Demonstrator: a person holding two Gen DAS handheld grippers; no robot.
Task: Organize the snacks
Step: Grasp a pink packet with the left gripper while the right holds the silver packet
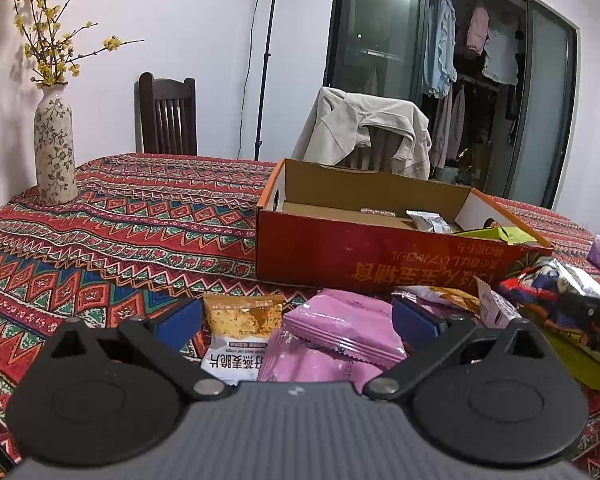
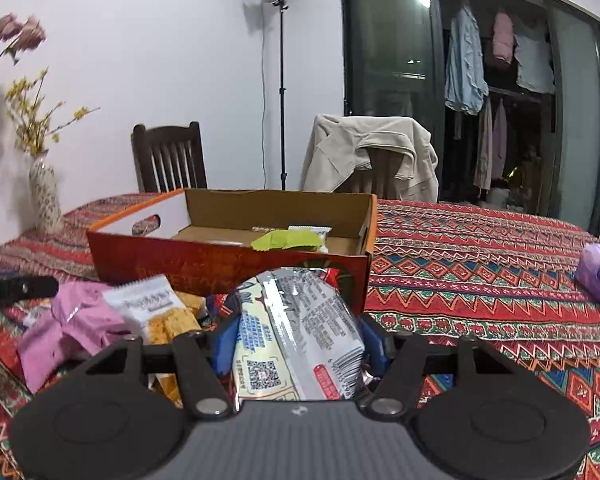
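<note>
- The table [image 1: 140,216] with its loud red patterned cloth takes up most of both views. A floral vase [image 1: 55,148] stands at its far left, well away from the action.
- The open cardboard box [image 1: 380,256] sits mid-table and is clearly where the snacks go. A green packet [image 2: 288,240] and a couple of small wrapped bits already lie on its floor.
- The loose snack pile is right in front of the box: pink packets [image 1: 332,336], an oat crisp packet [image 1: 242,332] and more wrappers toward the right.
- The right gripper [image 2: 296,344] has its blue fingers clamped on a silver and blue packet [image 2: 300,328], held just in front of the box's near wall.
- My read: this one gets carried up over the near wall and let go low inside, on bare floor beside the green packet. The wrapper looks slippery and puffy, so I'd keep a steady squeeze and not tilt until it's over the rim.
- The left gripper [image 1: 296,316] hangs low over the pile with its fingers spread wide, gripping nothing. The pink and oat packets lie between them, so it looks lined up for the next pick.
</note>
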